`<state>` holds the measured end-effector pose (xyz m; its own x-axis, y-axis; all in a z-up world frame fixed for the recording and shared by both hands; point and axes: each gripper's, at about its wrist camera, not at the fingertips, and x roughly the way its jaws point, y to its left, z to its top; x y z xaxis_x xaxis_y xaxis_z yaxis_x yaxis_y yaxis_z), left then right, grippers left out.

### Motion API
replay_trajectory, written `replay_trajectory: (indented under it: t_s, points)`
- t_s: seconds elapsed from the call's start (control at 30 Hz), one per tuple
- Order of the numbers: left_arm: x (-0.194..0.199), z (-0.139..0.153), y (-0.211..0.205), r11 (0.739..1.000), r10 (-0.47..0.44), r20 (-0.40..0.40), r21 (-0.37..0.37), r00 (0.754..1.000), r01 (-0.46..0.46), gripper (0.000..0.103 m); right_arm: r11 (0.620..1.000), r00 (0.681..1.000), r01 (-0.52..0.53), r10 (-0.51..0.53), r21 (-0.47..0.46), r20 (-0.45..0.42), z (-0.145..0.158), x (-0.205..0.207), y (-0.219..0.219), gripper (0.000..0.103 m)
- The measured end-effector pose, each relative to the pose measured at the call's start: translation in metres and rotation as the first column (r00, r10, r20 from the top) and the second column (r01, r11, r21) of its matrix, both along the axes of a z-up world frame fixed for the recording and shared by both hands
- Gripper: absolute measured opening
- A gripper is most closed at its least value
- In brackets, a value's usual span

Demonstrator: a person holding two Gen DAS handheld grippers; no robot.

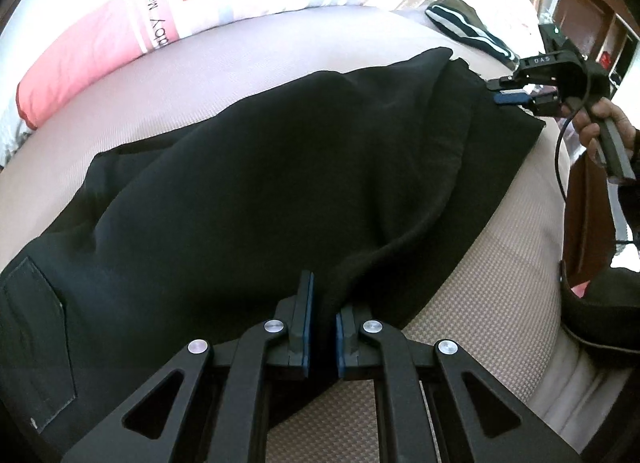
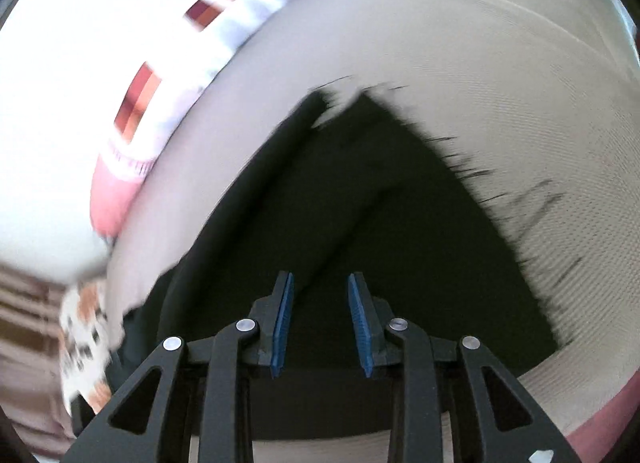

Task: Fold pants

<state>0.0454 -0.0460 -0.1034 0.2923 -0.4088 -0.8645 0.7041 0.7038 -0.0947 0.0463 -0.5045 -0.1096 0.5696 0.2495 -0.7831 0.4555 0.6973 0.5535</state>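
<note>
Left gripper (image 1: 323, 315) clenched on pants (image 1: 248, 167) fold at near edge; long axis running away toward right gripper (image 2: 321, 325), released, empty, at far end.

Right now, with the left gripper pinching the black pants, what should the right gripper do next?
Probably close the right gripper on the black fabric pants: its blue pads stand open over the cloth, while the left gripper is already clamped on a fold.

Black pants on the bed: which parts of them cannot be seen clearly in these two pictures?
- Black pants, left wrist view: waist end cut off by the left edge; near edge hidden by the left gripper.
- Right wrist view: far hem smeared by motion blur.
</note>
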Motion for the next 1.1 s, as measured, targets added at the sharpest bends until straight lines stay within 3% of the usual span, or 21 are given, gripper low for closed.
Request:
replay_trajectory:
  t_s: [0.27, 0.33, 0.4, 0.63, 0.73, 0.83, 0.93, 1.0, 1.1]
  points:
    - [0.003, -0.001, 0.001, 1.000, 0.028, -0.030, -0.006, 0.999, -0.028, 0.009, 0.994, 0.994, 0.079, -0.084, 0.073, 0.073, -0.014, 0.018, -0.029, 0.021]
    - [0.003, -0.001, 0.000, 0.999, 0.034, -0.032, -0.004, 0.999, -0.035, 0.009, 0.994, 0.994, 0.081, -0.086, 0.079, 0.074, -0.014, 0.024, -0.033, 0.010]
    - [0.003, -0.001, -0.001, 0.999, 0.035, -0.027, -0.001, 0.999, -0.035, 0.009, 0.996, 0.995, 0.072, -0.076, 0.059, 0.069, -0.007, 0.030, -0.032, 0.005]
    - [0.000, 0.001, -0.003, 0.999, 0.030, -0.007, 0.011, 1.000, -0.030, 0.009, 0.985, 0.976, 0.029, 0.008, -0.167, 0.218, 0.096, 0.014, -0.003, 0.003]
    - [-0.003, 0.002, -0.005, 1.000, 0.015, 0.019, 0.018, 1.000, -0.015, 0.009, 0.962, 0.980, 0.037, 0.018, -0.270, 0.197, 0.116, -0.008, 0.007, 0.003]
    - [-0.006, 0.001, -0.009, 0.999, -0.012, 0.042, 0.042, 0.999, 0.010, 0.009, 0.937, 0.996, 0.051, -0.022, -0.345, 0.089, 0.094, -0.030, 0.010, 0.002]
    - [-0.012, -0.002, -0.013, 0.996, -0.054, 0.081, 0.079, 0.995, 0.048, 0.010, 0.941, 0.996, 0.070, -0.087, -0.331, -0.035, 0.048, -0.053, -0.001, 0.002]
    - [-0.016, -0.003, -0.016, 0.993, -0.078, 0.107, 0.100, 0.991, 0.068, 0.010, 0.957, 0.987, 0.097, -0.128, -0.274, -0.096, 0.017, -0.066, -0.008, 0.002]
    - [-0.016, -0.002, -0.016, 0.991, -0.097, 0.110, 0.107, 0.989, 0.085, 0.010, 0.955, 0.987, 0.116, -0.142, -0.272, -0.078, 0.012, -0.075, -0.009, 0.001]
